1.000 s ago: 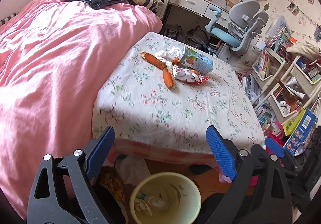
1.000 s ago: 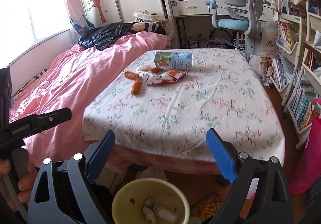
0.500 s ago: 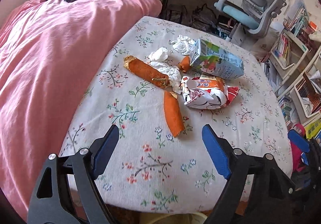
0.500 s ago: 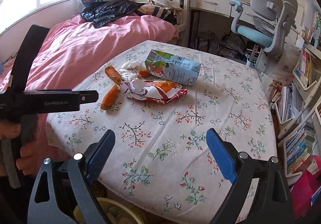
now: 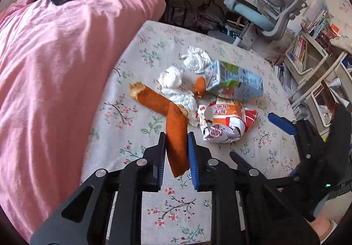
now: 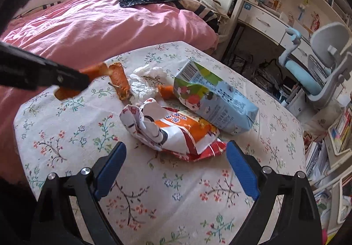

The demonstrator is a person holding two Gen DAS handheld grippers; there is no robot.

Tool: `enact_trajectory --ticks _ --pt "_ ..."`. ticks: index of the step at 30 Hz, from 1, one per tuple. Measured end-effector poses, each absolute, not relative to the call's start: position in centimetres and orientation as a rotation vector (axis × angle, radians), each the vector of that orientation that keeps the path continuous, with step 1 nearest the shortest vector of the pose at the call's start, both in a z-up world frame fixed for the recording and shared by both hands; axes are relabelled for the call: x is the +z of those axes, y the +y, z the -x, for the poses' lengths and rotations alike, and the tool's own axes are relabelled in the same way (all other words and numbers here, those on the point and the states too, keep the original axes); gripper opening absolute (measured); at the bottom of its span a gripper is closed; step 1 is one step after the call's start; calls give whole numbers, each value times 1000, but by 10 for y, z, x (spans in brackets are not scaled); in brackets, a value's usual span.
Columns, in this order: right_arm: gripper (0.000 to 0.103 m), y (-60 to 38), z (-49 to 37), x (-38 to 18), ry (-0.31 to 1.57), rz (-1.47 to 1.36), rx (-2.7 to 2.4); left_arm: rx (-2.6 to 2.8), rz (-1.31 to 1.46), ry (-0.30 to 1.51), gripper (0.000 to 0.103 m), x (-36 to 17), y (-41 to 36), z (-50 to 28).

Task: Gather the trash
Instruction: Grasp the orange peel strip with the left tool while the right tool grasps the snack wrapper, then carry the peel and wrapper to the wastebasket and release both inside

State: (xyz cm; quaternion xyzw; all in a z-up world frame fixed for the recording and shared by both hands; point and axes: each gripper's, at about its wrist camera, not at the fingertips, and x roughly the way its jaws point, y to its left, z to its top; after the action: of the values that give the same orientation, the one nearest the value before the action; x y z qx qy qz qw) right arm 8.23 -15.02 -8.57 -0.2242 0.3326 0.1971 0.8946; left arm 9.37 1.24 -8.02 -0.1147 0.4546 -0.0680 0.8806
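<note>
Trash lies on a floral-clothed table (image 6: 154,196): two long orange peels, white tissues (image 5: 173,82), a blue juice carton (image 6: 215,102) and a crumpled orange-and-white snack wrapper (image 6: 176,133). My left gripper (image 5: 176,137) has its jaws closing, and the blue pads press both sides of the nearer orange peel (image 5: 177,122). The other peel (image 5: 151,100) lies behind it beside the tissues. My right gripper (image 6: 176,148) stands open just in front of the wrapper, with nothing between its fingers. In the right wrist view the left gripper (image 6: 72,82) shows at the left, the peel sticking out of it.
A bed with a pink duvet (image 5: 55,58) borders the table on the left. A grey-and-blue desk chair (image 5: 275,9) and a desk stand behind. Crowded bookshelves (image 5: 312,64) line the right side. A small peel piece (image 5: 200,86) leans against the carton.
Both grippers moved forward from above the bin to over the table. The left jaws went from wide open to closed around the near peel. The right gripper rolled and neared the wrapper.
</note>
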Motion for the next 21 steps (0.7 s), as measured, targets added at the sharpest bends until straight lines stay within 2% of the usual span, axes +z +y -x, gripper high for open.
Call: enact_trajectory --ticks 1,4,6,12,21 --pt "85 -144 -86 -89 685 492 414 -139 250 937 19 -76 17 -94" --pt "67 -132 -92 -100 700 569 433 -133 294 921 19 -68 28 -96" --pt "44 -133 -93 -102 717 562 458 -140 306 901 19 -62 31 -96" --pt "31 -145 -91 -88 748 423 479 -145 270 862 19 -46 26 -89" --pt "28 -188 -76 -53 790 -53 544 -138 300 820 19 -33 40 -82"
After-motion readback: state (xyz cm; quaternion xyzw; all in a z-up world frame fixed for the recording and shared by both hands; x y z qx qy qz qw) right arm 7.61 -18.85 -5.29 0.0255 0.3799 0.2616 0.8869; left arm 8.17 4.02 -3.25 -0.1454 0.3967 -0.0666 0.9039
